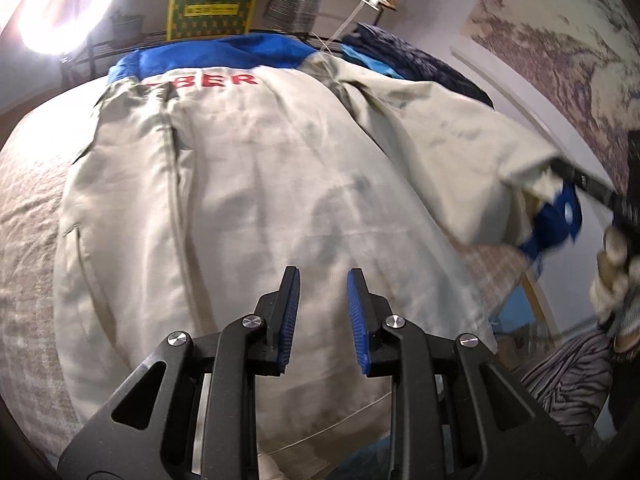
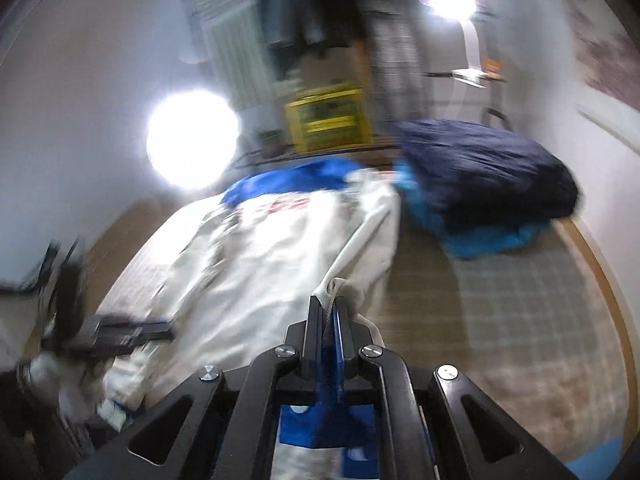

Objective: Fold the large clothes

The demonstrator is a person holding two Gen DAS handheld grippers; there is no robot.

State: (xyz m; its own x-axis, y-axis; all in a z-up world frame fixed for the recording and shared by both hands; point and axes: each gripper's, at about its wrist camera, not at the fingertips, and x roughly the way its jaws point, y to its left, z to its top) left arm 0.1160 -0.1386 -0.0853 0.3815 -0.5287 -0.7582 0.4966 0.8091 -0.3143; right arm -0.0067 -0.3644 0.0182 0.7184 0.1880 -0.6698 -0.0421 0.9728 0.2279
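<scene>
Black, angular gripper linkages with round silver bolt heads fill the bottom of both wrist views. Between the left gripper [image 1: 323, 276]'s ribbed blue pads there is a narrow gap with nothing in it; the fingers hover just above the garment without pinching it. The right gripper [image 2: 327, 300] is clenched tight on a bunched fold of pale cloth, with a blue cuff [image 2: 324, 424] gathered under its jaws.

That cloth belongs to the large cream-coloured work jacket [image 1: 248, 184], a matte woven fabric, creased and faintly smudged with grey. It lies spread back-up across the bed, with straight stitched seams running down its length, red block letters [image 1: 212, 82] printed near the top and a bright blue yoke [image 1: 224, 54] above them. In the left wrist view its right-hand sleeve [image 1: 460, 136] is lifted off the bed and stretched toward the right gripper, whose gloved hand [image 1: 612, 276] shows at the frame edge.

Under the jacket lies a beige, nubby bedspread [image 1: 28, 216] with a faint check weave. Farther back on the bed sits a soft, rounded heap of dark navy and light blue fabric [image 2: 488, 176]. Beyond the bed stands a square yellow box [image 1: 212, 8] with a small repeating pattern, beside a bright round lamp [image 1: 56, 8]. A pale wall hanging with a map-like print [image 1: 560, 48] covers the wall on the right.
</scene>
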